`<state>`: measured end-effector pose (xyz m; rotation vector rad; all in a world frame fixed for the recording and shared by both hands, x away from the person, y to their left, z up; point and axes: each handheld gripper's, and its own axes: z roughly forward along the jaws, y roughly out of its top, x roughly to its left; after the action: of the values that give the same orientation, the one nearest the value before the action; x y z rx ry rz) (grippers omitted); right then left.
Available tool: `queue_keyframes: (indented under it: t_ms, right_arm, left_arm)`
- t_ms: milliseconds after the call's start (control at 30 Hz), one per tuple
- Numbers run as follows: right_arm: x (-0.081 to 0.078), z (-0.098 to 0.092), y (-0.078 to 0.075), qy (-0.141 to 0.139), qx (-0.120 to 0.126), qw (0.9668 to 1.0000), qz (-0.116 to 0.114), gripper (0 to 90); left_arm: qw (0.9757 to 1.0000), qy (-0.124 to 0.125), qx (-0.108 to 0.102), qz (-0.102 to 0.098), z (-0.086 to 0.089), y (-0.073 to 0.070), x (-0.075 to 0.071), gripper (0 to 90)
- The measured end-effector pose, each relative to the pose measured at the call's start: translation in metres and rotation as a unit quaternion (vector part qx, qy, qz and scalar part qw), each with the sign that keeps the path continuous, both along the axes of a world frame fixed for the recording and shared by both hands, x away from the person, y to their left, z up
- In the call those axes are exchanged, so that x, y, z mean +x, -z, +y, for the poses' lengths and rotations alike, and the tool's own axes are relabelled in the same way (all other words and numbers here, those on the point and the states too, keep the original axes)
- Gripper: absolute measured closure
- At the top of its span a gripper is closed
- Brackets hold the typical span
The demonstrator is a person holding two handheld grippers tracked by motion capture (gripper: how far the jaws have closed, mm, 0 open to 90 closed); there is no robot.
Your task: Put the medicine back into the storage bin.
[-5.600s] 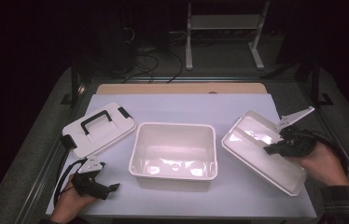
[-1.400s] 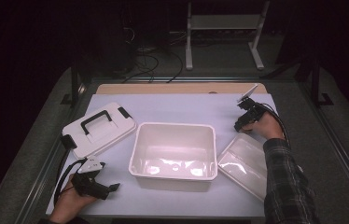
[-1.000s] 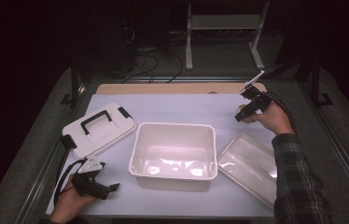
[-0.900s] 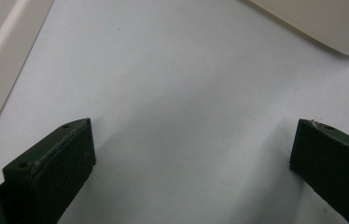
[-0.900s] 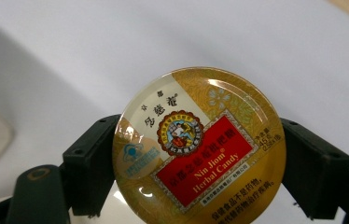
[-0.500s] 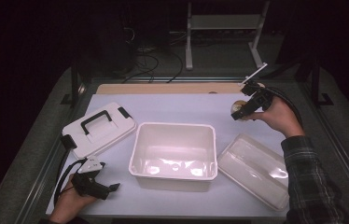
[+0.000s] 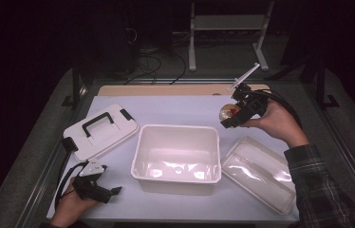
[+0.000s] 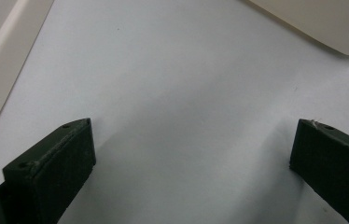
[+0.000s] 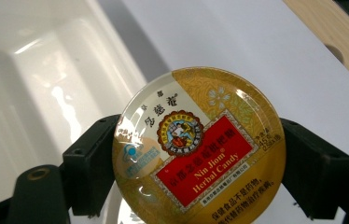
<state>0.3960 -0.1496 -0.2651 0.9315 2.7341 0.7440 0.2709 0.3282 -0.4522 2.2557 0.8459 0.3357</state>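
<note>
The right gripper (image 7: 230, 118) has a round candy tin (image 9: 199, 147) pinched by its rim, jaws pressing on opposite edges, held up over the table (image 7: 175, 107) just beyond the far right corner of the open white bin (image 7: 176, 159). It looks light and rigid, probably thin metal with a glossy lid, so the smooth curved rim could slip or twist; an edge-to-edge grip across the widest part seems right. The left gripper (image 7: 102, 190) rests near the front edge, jaws spread on nothing.
</note>
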Motion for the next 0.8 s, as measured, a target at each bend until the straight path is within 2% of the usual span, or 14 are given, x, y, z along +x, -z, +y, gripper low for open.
queue_keyframes:
  t_ms: [200, 367, 600, 800]
  right_arm:
    - [-0.015, 0.023, -0.009, -0.045, 0.002, 0.999, -0.01, 20.0]
    - [-0.026, 0.044, -0.011, -0.084, 0.006, 0.9964, -0.01, 20.0]
    - [-0.036, 0.072, -0.002, -0.134, -0.002, 0.991, -0.006, 19.9]
    - [-0.042, 0.086, 0.014, -0.158, -0.014, 0.9873, 0.008, 20.0]
  left_arm:
    - [1.0, 0.0, -0.001, 0.0, 0.0, 0.0, 0.0, 0.0]
    - [1.0, 0.0, 0.0, -0.001, 0.0, 0.0, 0.0, 0.0]
    - [1.0, 0.0, 0.0, 0.0, 0.0, 0.0, 0.0, 0.0]
    - [1.0, 0.001, 0.001, 0.0, 0.0, 0.0, 0.0, 0.0]
